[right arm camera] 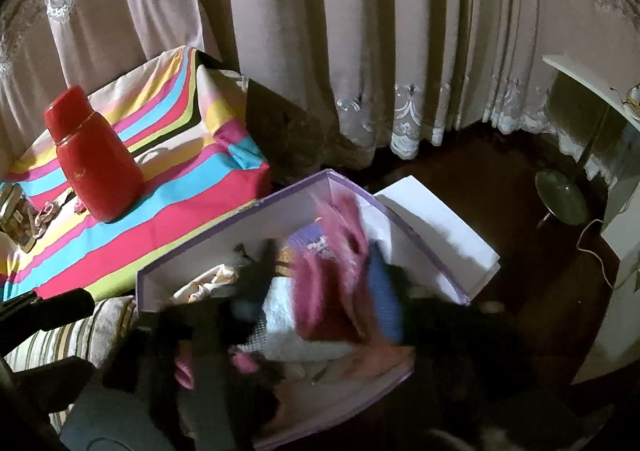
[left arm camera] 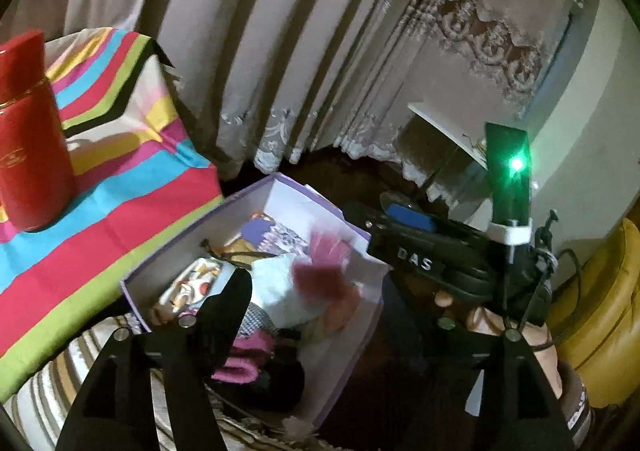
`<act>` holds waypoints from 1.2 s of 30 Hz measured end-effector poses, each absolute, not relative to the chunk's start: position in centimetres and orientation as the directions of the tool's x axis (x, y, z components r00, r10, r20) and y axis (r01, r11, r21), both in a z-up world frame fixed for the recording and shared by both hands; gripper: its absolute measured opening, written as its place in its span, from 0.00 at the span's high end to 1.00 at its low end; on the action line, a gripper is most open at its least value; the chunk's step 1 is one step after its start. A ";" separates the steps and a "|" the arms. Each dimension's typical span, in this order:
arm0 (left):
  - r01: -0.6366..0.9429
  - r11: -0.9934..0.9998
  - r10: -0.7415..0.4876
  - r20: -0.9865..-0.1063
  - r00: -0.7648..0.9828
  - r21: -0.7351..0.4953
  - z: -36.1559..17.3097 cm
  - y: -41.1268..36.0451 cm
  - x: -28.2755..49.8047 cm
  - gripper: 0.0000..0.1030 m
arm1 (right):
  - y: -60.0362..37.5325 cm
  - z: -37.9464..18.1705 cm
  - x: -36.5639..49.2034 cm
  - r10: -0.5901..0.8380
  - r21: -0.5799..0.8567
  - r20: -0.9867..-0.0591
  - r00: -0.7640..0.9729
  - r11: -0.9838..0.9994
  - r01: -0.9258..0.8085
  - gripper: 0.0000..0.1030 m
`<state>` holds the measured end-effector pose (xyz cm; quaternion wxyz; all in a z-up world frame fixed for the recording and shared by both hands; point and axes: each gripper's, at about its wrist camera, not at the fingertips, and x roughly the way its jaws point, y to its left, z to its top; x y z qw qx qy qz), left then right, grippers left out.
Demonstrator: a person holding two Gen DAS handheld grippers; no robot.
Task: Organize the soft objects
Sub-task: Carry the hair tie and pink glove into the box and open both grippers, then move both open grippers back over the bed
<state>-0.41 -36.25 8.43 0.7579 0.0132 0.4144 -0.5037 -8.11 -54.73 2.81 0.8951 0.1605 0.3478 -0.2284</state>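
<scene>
We hold both grippers above a lilac box (left arm camera: 256,211) that sits on the floor against a striped cushion. Our left gripper (left arm camera: 344,307) points down at the near end of the box, jaws standing well apart with nothing between them. Our right gripper (left arm camera: 420,251) shows in the left view at the box's right rim, held in a hand (left arm camera: 532,335); in its own view its dark fingers (right arm camera: 256,271) are blurred, spread over the box with no cloth pinched between them. A pink cloth (right arm camera: 340,271) hangs blurred over the middle of the box, seemingly loose and dropping in, its long axis running roughly from the far wall of the box toward us. It lies just ahead of both grippers, nearer the right one. Beneath it the box holds white, patterned and pink soft things. Beyond the box, a red flask (right arm camera: 96,163) stands on a striped cloth (right arm camera: 192,203).
</scene>
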 end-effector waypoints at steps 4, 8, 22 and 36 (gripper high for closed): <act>0.741 0.532 -0.743 -0.645 0.177 -0.410 8.5 -35.4 0.8 0.34 | -53.5 3.3 -7.2 -0.285 0.113 -0.691 0.664 0.865 0.489 0.35; 0.728 0.555 -0.742 -0.635 0.214 -0.403 9.3 -34.4 1.6 0.34 | -52.9 3.4 -6.8 -0.272 0.114 -0.695 0.665 0.872 0.477 0.35; 0.629 0.640 -0.733 -0.597 0.327 -0.441 11.3 -28.4 6.3 0.33 | -47.2 5.3 -5.1 -0.196 0.085 -0.661 0.724 0.939 0.332 0.35; 0.451 0.770 -0.633 -0.625 0.457 -0.450 9.3 -18.4 13.0 0.33 | -39.2 5.6 -1.3 -0.030 0.092 -0.674 0.738 0.988 0.125 0.35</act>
